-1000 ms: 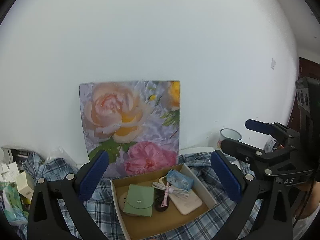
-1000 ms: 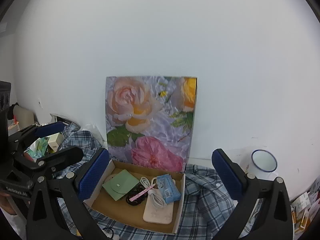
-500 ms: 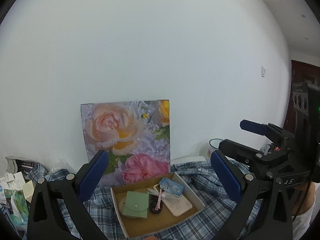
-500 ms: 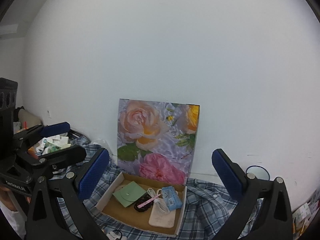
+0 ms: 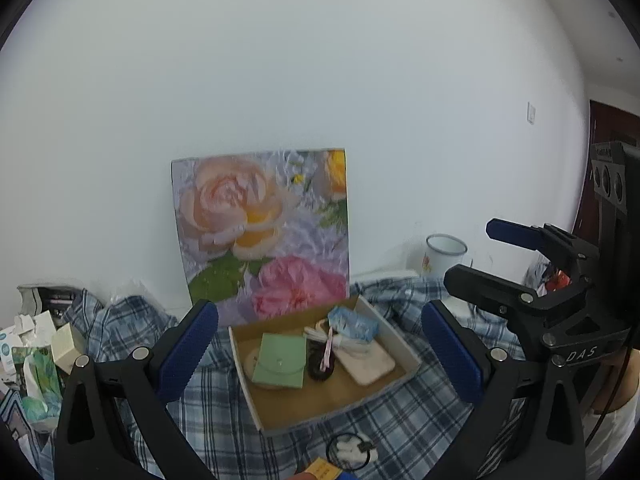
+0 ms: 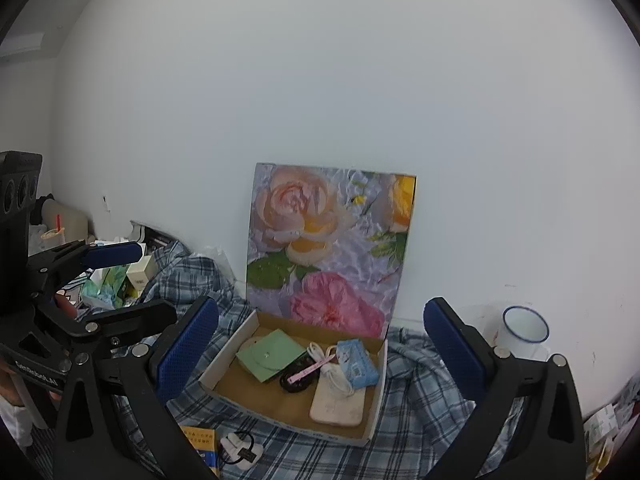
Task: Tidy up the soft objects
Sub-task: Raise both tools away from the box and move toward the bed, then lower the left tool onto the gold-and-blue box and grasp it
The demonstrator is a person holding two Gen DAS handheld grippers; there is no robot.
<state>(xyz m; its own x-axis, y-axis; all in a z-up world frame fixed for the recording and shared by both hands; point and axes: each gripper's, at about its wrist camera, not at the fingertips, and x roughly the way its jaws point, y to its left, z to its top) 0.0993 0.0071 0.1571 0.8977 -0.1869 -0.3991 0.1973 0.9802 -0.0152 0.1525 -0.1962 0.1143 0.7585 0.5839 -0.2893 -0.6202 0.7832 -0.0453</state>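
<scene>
My left gripper (image 5: pixel 320 354) hangs above the bed with its blue pads spread wide and nothing between them. My right gripper (image 6: pixel 322 354) is the same, jaws far apart and empty; in the left wrist view it shows at the right edge (image 5: pixel 500 256), also wide.

Between the pads of both, lower down, sits an open cardboard box (image 6: pixel 374 412) on a blue plaid cloth (image 6: pixel 424 408). Its flowered lid (image 6: pixel 328 248) stands upright against the white wall (image 6: pixel 320 80).

Inside the box, a green pouch (image 6: pixel 270 354) lies flat toward the left, turned so a corner points at the lid. A cream, pad-like case (image 6: pixel 338 404) lies on the right, its long axis running from the front of the box toward the back. A coiled white cable (image 6: pixel 332 372) rests on its far end, and a light blue packet (image 6: pixel 357 364) lies just beside that, long axis also front to back. A thin pink strip (image 6: pixel 310 370) crosses a dark round item (image 6: pixel 296 382) at a slant.

In front of the box, on the cloth, lie a small white item with a black loop (image 6: pixel 240 450) and a yellow card (image 6: pixel 200 438). A white enamel cup (image 6: pixel 525 326) stands to the right near the wall, well apart from the box. Boxes and packets (image 6: pixel 120 276) are piled at the left.
</scene>
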